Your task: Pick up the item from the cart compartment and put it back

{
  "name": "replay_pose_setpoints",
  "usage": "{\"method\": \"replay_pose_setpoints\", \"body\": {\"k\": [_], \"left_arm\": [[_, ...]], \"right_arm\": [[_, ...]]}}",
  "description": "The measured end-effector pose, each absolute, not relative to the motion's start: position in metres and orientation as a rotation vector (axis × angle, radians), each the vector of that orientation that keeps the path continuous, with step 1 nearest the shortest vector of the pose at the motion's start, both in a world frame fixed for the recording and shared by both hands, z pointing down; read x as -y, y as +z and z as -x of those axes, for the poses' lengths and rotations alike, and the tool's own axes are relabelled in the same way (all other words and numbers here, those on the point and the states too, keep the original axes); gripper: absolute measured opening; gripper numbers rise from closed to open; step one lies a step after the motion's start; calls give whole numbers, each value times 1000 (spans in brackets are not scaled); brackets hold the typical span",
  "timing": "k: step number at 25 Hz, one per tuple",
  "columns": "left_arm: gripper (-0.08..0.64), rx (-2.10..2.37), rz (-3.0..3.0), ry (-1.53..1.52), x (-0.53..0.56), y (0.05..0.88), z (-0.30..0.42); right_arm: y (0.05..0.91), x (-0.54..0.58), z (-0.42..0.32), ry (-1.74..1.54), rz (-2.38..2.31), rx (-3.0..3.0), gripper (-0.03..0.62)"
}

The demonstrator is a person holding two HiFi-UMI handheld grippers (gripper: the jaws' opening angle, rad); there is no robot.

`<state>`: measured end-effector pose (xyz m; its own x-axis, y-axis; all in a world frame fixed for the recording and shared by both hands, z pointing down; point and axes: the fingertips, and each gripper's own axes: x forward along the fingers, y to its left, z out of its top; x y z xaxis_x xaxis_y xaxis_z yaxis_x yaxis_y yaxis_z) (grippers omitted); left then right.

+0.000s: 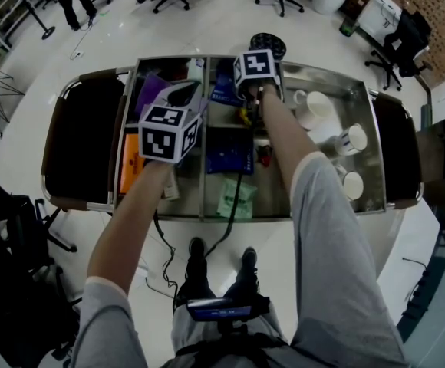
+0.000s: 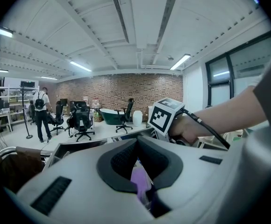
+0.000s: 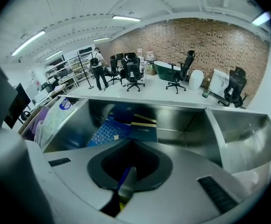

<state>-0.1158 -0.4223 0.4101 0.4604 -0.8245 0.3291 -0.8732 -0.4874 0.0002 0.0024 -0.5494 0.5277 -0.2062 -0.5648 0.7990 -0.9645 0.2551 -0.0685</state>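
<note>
Right gripper (image 1: pixel 250 102) is down in the cart's (image 1: pixel 322 69) middle compartment, jaws clenched on a thin blue item (image 3: pixel 124 176) low inside that bay, near a blue packet (image 3: pixel 108 132). Left gripper (image 1: pixel 186 92) hovers over the left bay, jaws drawn together, a purple bag (image 2: pixel 139 181) showing just beyond them

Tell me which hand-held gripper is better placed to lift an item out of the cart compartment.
Right. The right hand-held gripper is down in the middle compartment, jaws shut on a thin blue item; the left hand-held gripper is held higher.
</note>
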Motion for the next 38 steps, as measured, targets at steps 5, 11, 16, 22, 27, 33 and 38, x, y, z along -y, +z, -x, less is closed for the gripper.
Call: {"method": "replay_pose_setpoints", "body": {"k": [5, 11, 16, 22, 27, 33, 38], "left_arm": [[5, 1488, -2536, 431, 422, 411, 116], [5, 1482, -2537, 436, 423, 414, 116], [5, 1481, -2535, 434, 423, 414, 115], [5, 1478, -2537, 433, 423, 414, 114], [5, 1484, -2538, 430, 424, 414, 116], [5, 1491, -2528, 430, 425, 415, 119], [5, 1494, -2528, 429, 426, 416, 121]], "right_arm": [[529, 548, -8, 770, -1383, 1855, 11], [527, 551, -4, 771, -1397, 1883, 17], [529, 546, 2, 782, -1333, 1896, 270], [534, 546, 4, 743, -1296, 1861, 322], [536, 551, 6, 703, -1302, 1836, 322], [537, 547, 5, 622, -1277, 1787, 320], [535, 550, -8, 516, -1345, 1723, 193]]}}
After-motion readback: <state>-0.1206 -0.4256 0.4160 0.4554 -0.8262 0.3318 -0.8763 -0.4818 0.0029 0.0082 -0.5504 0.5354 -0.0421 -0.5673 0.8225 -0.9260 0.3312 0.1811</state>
